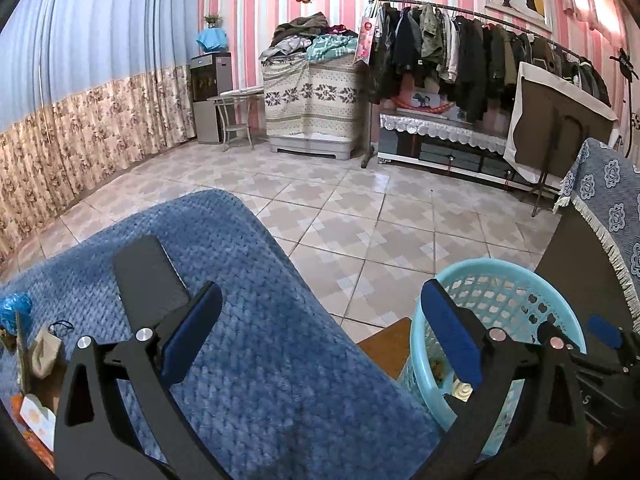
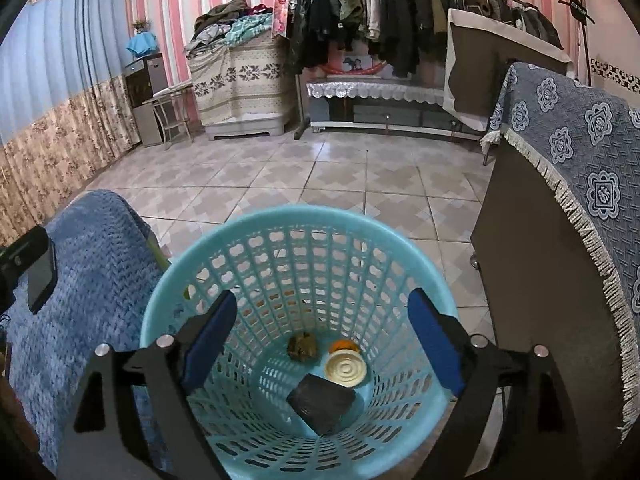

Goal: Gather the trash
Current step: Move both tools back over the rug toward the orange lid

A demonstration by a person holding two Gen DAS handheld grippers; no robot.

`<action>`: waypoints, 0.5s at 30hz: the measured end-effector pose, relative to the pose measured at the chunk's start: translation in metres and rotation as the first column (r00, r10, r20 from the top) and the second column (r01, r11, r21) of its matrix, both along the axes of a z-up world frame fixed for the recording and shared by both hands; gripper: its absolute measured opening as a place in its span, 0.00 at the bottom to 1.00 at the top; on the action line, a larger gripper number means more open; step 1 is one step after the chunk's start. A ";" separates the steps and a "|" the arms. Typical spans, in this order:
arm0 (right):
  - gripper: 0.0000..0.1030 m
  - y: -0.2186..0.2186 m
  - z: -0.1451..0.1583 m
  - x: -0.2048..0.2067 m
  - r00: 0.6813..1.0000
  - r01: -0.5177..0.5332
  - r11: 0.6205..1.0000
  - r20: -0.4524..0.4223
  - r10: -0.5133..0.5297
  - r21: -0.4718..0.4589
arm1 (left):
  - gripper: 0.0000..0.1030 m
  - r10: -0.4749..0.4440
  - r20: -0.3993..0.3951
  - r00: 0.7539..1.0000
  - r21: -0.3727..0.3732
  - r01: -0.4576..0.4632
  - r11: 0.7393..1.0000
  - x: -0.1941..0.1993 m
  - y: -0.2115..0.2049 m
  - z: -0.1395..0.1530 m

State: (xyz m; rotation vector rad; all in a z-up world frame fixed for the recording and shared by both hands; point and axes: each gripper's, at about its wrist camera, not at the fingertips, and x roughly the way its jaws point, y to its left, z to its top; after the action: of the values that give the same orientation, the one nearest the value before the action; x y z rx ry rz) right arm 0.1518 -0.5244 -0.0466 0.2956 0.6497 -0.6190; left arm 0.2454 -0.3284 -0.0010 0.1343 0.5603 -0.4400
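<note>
A turquoise slatted basket stands on the floor beside a surface covered by a blue knitted blanket. In the basket lie a black block, a cream round lid, an orange piece and a brownish lump. My right gripper hangs open over the basket mouth with nothing between its pads. My left gripper is open and empty over the blanket's edge, with the basket to its right. A blue crinkled wrapper, a beige pouch and a white-orange packet lie at the far left.
A black phone lies on the blanket. A dark cabinet with a blue patterned fringed cloth stands just right of the basket. Tiled floor stretches to a clothes rack, a low cabinet and a covered chest along the far wall.
</note>
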 end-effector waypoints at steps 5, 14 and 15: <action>0.85 0.016 0.007 0.003 0.999 -0.030 1.000 0.024 0.030 -0.008 | 0.94 0.018 0.002 1.000 -0.012 -0.018 1.000 -0.001 0.012 0.012; 0.85 0.066 0.014 0.022 0.988 -0.151 0.988 0.030 0.152 -0.037 | 0.95 0.139 0.039 0.990 -0.031 -0.138 0.990 -0.006 0.071 0.047; 0.85 0.077 0.016 0.026 0.984 -0.176 0.983 0.027 0.178 -0.057 | 0.95 0.154 0.038 0.987 -0.040 -0.153 0.987 -0.008 0.083 0.049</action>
State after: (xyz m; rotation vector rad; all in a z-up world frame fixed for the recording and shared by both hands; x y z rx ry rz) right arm 0.1779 -0.4470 -0.0307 0.1939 0.6198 -0.4599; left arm 0.2378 -0.2452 0.0478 0.0641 0.5182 -0.2966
